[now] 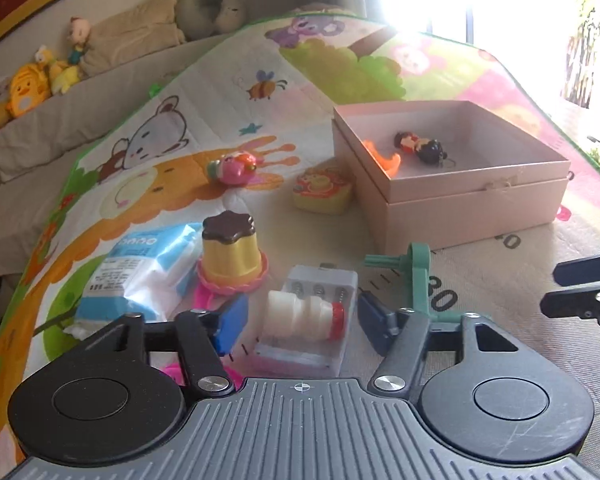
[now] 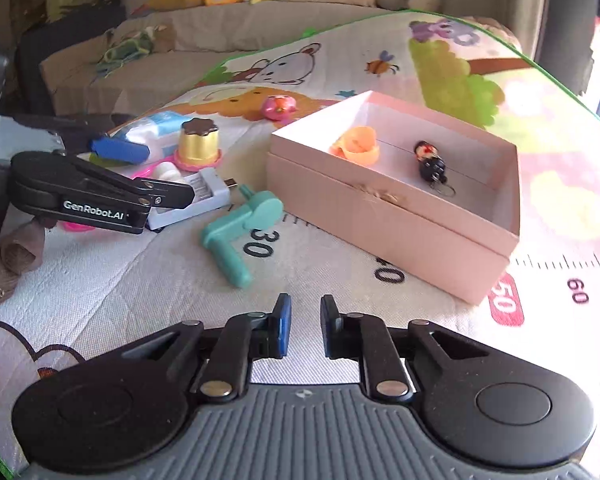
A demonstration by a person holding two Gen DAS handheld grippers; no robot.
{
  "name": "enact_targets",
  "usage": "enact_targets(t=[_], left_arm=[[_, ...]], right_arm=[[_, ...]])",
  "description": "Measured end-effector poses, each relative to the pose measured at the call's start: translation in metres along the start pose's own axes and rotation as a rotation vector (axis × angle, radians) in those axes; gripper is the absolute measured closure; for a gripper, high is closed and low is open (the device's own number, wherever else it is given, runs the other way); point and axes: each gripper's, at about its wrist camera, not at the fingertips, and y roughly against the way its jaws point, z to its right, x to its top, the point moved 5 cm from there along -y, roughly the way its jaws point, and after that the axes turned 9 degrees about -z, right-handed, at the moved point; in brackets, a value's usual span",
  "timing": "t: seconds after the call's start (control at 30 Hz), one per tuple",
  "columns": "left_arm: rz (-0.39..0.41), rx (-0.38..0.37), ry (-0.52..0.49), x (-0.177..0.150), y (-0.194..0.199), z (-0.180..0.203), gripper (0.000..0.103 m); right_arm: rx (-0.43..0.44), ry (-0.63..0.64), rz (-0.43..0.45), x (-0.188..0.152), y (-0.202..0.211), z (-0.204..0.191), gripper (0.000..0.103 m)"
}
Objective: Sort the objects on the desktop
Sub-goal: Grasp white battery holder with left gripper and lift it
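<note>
Below, a padded play mat (image 2: 340,264) printed with cartoon animals and a numbered ruler strip is seen spread out, its surface finely woven in texture. On it a pale pink cardboard box (image 2: 380,216) with square corners is set open, and inside are seen an orange shell-shaped plastic piece (image 2: 356,146) and a small glossy doll figure (image 2: 430,162) on a key ring. A ribbed white bottle (image 1: 300,316) with a red cap is lain on a clear plastic battery case (image 1: 320,288), between the blue pads of the left gripper (image 1: 296,320), whose jaws are set partly open around it without visibly pressing. The right gripper (image 2: 305,324) is held narrowly open over bare mat, with nothing between its pads. A teal plastic crank (image 2: 240,224) is seen near the box, a yellow pudding-shaped toy (image 1: 230,252) and a crinkled tissue pack (image 1: 140,272) farther left. Behind, a beige sofa (image 2: 220,36) with plush toys is seen.
</note>
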Motion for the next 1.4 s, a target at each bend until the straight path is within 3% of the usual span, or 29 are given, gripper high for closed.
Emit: enact_targets(t=[0.07, 0.2, 0.3, 0.37, 0.4, 0.53, 0.6, 0.7, 0.77, 0.87, 1.07, 1.13, 1.2, 1.27, 1.4], left_arm=[[-0.014, -0.001, 0.014, 0.0, -0.003, -0.003, 0.055], [0.021, 0.013, 0.01, 0.004, 0.01, -0.008, 0.055], [0.075, 0.096, 0.023, 0.013, 0.021, -0.027, 0.053], [0.079, 0.163, 0.039, 0.016, 0.02, -0.042, 0.048], [0.077, 0.185, 0.054, 0.017, 0.021, -0.05, 0.04], [0.096, 0.062, 0.039, 0.01, 0.034, -0.046, 0.021], [0.095, 0.02, -0.003, 0.004, 0.036, -0.035, 0.019], [0.071, -0.024, -0.037, -0.003, 0.032, -0.022, 0.019], [0.043, -0.037, -0.037, -0.005, 0.024, -0.017, 0.018], [0.014, -0.032, -0.037, -0.008, 0.014, -0.013, 0.018], [-0.048, -0.036, -0.037, -0.01, -0.008, -0.007, 0.021], [-0.06, -0.045, -0.038, -0.009, -0.013, -0.004, 0.039], [-0.057, -0.056, -0.036, -0.009, -0.014, -0.003, 0.047], [-0.052, -0.059, -0.056, -0.011, -0.011, 0.002, 0.05], [-0.04, -0.158, -0.19, -0.024, 0.015, 0.028, 0.05]], right_arm=[[0.007, -0.042, 0.005, -0.005, -0.002, 0.006, 0.064], [0.025, -0.063, 0.0, -0.008, -0.008, 0.006, 0.06], [0.025, -0.044, 0.011, -0.006, -0.009, -0.001, 0.05], [0.026, -0.025, 0.024, -0.002, -0.008, -0.008, 0.044], [0.025, -0.014, 0.031, 0.0, -0.008, -0.012, 0.041], [0.023, 0.063, 0.056, 0.016, -0.013, -0.033, 0.041], [0.015, 0.103, 0.048, 0.024, -0.022, -0.045, 0.043], [0.039, 0.169, 0.032, 0.031, -0.036, -0.061, 0.062], [0.039, 0.188, 0.011, 0.033, -0.043, -0.067, 0.08], [0.053, 0.182, -0.004, 0.027, -0.034, -0.063, 0.087], [-0.023, 0.123, -0.016, -0.004, -0.008, -0.023, 0.086], [-0.05, 0.074, -0.001, -0.01, -0.002, -0.007, 0.078], [-0.066, 0.012, 0.017, -0.011, 0.001, 0.005, 0.06], [-0.081, -0.062, 0.043, -0.011, 0.002, 0.016, 0.041], [-0.072, -0.138, 0.065, -0.011, 0.0, 0.024, 0.024]])
